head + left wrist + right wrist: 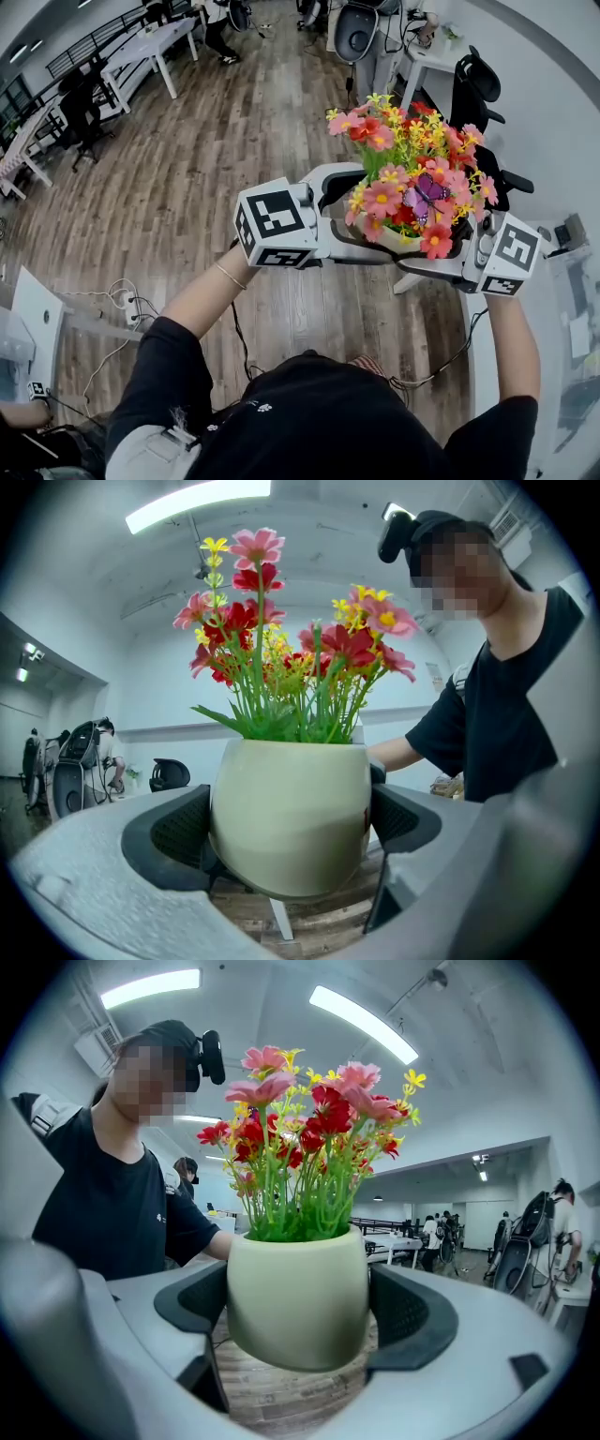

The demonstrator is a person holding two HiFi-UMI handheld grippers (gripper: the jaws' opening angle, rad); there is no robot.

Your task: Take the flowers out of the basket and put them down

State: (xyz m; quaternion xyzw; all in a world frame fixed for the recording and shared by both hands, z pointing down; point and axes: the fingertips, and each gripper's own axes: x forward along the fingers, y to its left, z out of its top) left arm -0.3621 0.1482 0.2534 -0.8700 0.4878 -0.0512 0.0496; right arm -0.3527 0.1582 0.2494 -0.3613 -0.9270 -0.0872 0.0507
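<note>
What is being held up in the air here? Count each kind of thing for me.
Pot: 1
Bunch of flowers: 1, standing in the pot
Butterfly: 1, purple, among the flowers
Grippers: 2, left gripper and right gripper, both clamped on the pot
Total: 5

I'm looking into an open-plan office. A wood-plank floor [234,141] runs far back, with white desks [150,47] in rows along the left side and black swivel chairs [473,94] near the right wall. Long strip lights [361,1021] are fixed to the white ceiling. In the right gripper view I can see other people [565,1222] standing among more desks in the distance. Loose cables [122,300] trail across the floor close by.
</note>
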